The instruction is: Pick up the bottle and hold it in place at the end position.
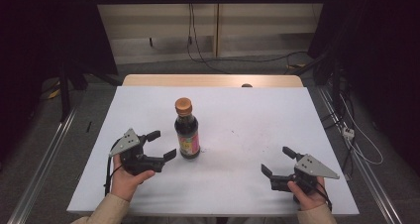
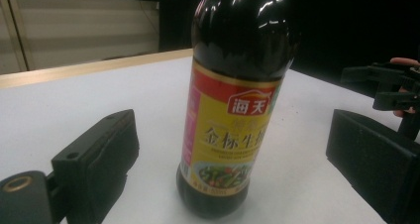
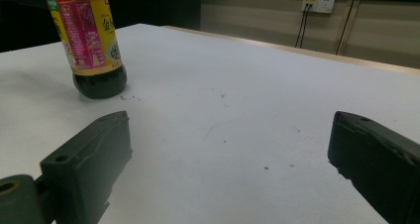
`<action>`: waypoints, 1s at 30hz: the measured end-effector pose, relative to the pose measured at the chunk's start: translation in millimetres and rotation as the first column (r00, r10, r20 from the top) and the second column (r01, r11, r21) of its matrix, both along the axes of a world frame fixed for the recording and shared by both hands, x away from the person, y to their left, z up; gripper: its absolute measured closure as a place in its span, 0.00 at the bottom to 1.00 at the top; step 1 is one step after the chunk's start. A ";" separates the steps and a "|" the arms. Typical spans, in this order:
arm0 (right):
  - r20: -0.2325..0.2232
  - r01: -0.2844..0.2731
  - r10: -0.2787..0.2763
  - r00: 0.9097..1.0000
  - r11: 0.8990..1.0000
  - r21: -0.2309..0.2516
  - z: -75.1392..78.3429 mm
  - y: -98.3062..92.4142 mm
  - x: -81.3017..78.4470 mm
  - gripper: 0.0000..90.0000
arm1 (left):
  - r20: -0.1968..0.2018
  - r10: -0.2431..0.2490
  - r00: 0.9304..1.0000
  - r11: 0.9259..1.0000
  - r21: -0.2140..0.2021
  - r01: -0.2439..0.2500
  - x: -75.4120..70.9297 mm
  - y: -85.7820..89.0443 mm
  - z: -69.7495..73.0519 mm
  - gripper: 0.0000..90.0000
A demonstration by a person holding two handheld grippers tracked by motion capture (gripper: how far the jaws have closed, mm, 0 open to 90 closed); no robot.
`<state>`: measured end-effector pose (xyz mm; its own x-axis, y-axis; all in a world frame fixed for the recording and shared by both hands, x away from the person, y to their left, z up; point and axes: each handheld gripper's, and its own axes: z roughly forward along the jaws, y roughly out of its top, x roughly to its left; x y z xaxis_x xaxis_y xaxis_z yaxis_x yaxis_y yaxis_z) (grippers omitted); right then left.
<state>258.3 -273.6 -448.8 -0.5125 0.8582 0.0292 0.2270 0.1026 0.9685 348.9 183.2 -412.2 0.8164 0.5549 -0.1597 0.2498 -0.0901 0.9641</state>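
Note:
A dark soy sauce bottle (image 1: 187, 131) with an orange cap (image 1: 183, 104) and a yellow and red label stands upright near the middle of the white table (image 1: 247, 115). My left gripper (image 1: 162, 144) is just left of it, open, its jaws pointing at the bottle's lower body. In the left gripper view the bottle (image 2: 233, 100) stands ahead between the two black fingers (image 2: 99, 152), touching neither. My right gripper (image 1: 277, 160) is open near the front right of the table, with nothing between its fingers (image 3: 91, 157). The bottle (image 3: 91, 45) is far off to its left.
The table's wooden far edge (image 1: 213, 80) has a small dark object (image 1: 246, 85) on it. Metal rails (image 1: 44, 154) run along both sides of the table. Cables and a power strip (image 1: 348, 132) lie on the floor at the right.

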 end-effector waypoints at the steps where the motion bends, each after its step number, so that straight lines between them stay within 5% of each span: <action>1: 0.002 0.002 -0.002 1.000 1.000 0.000 0.5 0.0 -0.4 0.04 | 0.000 0.000 1.000 1.000 0.000 0.000 0.0 0.0 0.0 0.06; 7: 0.005 0.004 -0.004 1.000 1.000 -0.002 0.9 0.5 -0.1 0.04 | 0.049 -0.005 0.999 1.000 0.013 0.005 3.6 -11.9 6.6 0.06; 12: 0.006 0.003 -0.003 1.000 1.000 -0.008 0.9 0.8 0.0 0.05 | 0.019 -0.014 1.000 1.000 -0.005 0.014 11.1 -23.3 8.6 0.06; 30: 0.000 0.003 -0.003 1.000 1.000 -0.008 0.9 -1.1 0.4 0.05 | 0.033 -0.010 0.999 1.000 0.025 0.009 26.9 -47.9 8.6 0.13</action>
<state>258.8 -274.6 -448.0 -0.5097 0.8601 0.0224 0.2278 0.1098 0.9675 375.8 135.3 -403.6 0.8263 0.5506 -0.1189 0.2167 -0.1159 0.9693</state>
